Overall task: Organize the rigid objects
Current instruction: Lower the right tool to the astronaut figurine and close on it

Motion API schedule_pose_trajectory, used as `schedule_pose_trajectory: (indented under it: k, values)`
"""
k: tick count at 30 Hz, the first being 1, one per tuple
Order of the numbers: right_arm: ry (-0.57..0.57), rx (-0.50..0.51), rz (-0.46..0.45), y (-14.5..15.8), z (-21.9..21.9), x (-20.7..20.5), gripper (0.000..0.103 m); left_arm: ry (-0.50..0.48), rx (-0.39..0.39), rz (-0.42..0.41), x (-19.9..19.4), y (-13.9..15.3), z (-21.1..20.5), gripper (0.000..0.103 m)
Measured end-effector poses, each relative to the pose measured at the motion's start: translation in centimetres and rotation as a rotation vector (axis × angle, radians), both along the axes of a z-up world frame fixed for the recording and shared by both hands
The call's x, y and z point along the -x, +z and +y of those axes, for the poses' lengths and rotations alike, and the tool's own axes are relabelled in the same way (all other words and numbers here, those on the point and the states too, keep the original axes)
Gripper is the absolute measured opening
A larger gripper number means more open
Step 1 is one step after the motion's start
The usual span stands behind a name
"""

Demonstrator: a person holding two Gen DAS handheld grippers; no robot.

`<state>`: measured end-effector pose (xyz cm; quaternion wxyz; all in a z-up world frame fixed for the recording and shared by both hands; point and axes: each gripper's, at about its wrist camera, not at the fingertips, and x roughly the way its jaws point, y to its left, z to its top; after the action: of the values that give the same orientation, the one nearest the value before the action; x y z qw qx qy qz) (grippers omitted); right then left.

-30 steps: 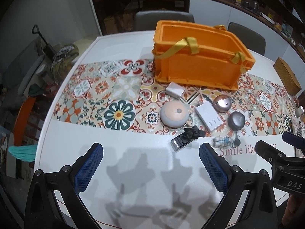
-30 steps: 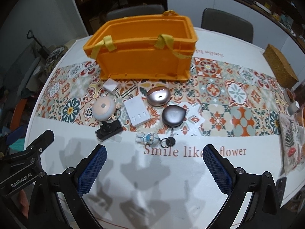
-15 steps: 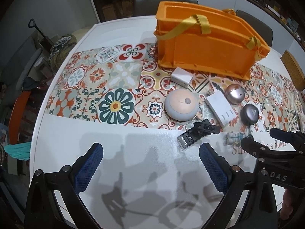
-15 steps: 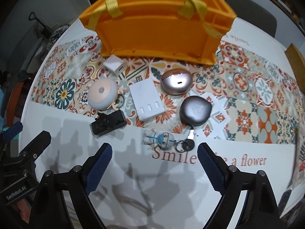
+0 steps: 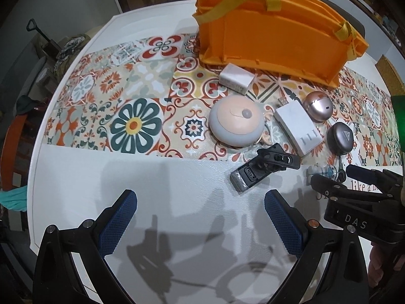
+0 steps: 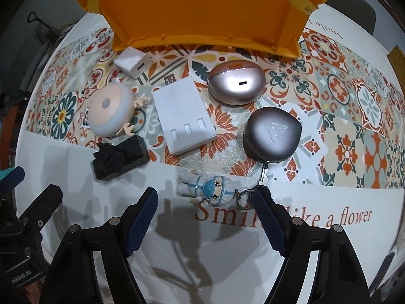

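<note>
Now the right gripper (image 6: 203,215) hangs over the astronaut keychain (image 6: 206,190), jaws half-spread and closing, gripping nothing; orange basket (image 6: 202,12) at twelve o'clock. Left gripper (image 5: 200,223) gapes wide, empty.

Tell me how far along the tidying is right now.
Nothing looks packed yet: all the small items I can see lie on the table outside the orange crate. In hand: the right tongs are closing around the astronaut keychain, not yet gripping. The left tongs are open, empty. All seven items remain.
</note>
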<state>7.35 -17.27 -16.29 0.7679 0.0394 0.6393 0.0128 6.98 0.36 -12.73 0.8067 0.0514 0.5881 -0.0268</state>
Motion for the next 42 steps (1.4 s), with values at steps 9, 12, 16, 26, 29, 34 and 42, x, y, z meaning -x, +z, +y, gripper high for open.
schedule_pose_trajectory:
  k: [9, 12, 16, 26, 29, 34, 42]
  values:
    - [0.006, -0.001, 0.025, -2.0, 0.6, -1.1, 0.068, 0.008, 0.005, 0.035, -0.1, -1.3, -0.1, 0.103]
    - [0.004, 0.002, 0.023, -2.2, 0.7, -1.1, 0.065, 0.006, 0.004, 0.038, -0.1, -1.4, -0.2, 0.103]
    - [0.002, 0.006, 0.012, -2.3, 0.6, -1.0, 0.058, -0.001, 0.004, 0.041, -0.1, -1.5, -0.4, 0.103]
    - [-0.020, -0.018, -0.008, -1.6, -1.0, 0.6, 0.056, -0.028, 0.013, 0.016, 0.3, -0.8, -1.1, 0.103]
    - [-0.034, -0.029, -0.015, -0.8, -1.7, 1.2, 0.056, -0.035, 0.029, 0.008, 0.6, -0.6, -1.3, 0.103]
    - [-0.045, -0.024, -0.041, 0.7, -2.4, 1.9, 0.056, -0.013, 0.086, -0.004, 0.7, -0.1, -1.5, 0.103]
    - [-0.032, -0.041, -0.052, 2.4, -3.9, 2.7, 0.056, 0.016, 0.120, 0.008, 0.3, -0.5, -3.5, 0.103]
